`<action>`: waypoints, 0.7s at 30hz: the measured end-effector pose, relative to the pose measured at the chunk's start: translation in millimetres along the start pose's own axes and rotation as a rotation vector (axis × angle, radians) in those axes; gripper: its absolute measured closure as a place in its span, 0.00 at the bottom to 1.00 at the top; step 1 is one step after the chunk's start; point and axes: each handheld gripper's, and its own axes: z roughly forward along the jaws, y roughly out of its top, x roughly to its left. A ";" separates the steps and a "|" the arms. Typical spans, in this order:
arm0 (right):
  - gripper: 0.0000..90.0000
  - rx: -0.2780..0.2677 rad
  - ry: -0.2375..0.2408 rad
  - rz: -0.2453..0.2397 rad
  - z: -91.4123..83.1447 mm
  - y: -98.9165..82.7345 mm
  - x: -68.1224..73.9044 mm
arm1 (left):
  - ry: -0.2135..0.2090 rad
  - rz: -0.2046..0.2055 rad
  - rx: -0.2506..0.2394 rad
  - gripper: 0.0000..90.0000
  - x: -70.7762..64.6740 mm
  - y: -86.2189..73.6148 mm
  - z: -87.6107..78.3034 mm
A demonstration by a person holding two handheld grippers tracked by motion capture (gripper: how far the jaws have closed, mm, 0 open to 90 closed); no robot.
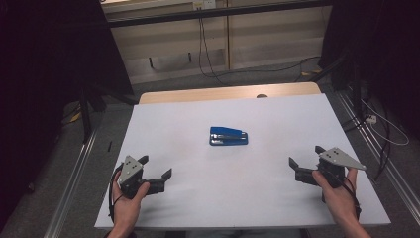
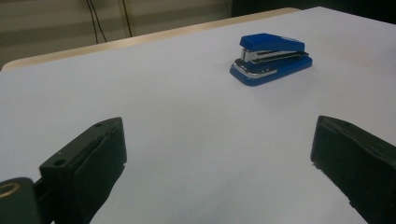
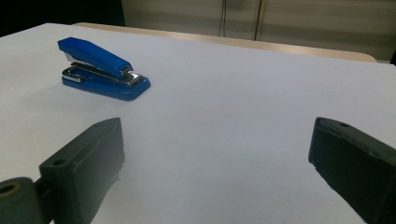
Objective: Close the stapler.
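- The blue stapler lies flat near the middle of the white table, a little toward the far side, its long axis running across the table from your left to your right.
- In the left gripper view the stapler sits ahead and to the right of the jaws, its blue top arm closed over the metal magazine and the blue base.
- In the right gripper view the stapler sits ahead and to the left, and you can see the metal front end under the blue top.
- Nothing touches the stapler; it stands well apart from both of your tools.
- Your left gripper is over the near left part of the table, held in your left hand; its jaws are spread wide with only bare table between them.
- Your right gripper is over the near right part of the table, held in your right hand; its jaws are likewise spread wide and hold nothing.
- Both grippers point inward toward the table's middle, with the stapler lying between them and farther from you.
- A bare wooden strip runs along the table's far edge.
- Beyond the table, cables trail across the floor in front of a pale wall.
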 end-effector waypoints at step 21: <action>0.03 -0.029 -0.025 0.001 -16.5 -14.2 2.7 | 0.009 -0.019 -0.007 0.05 -6.4 -5.5 -3.2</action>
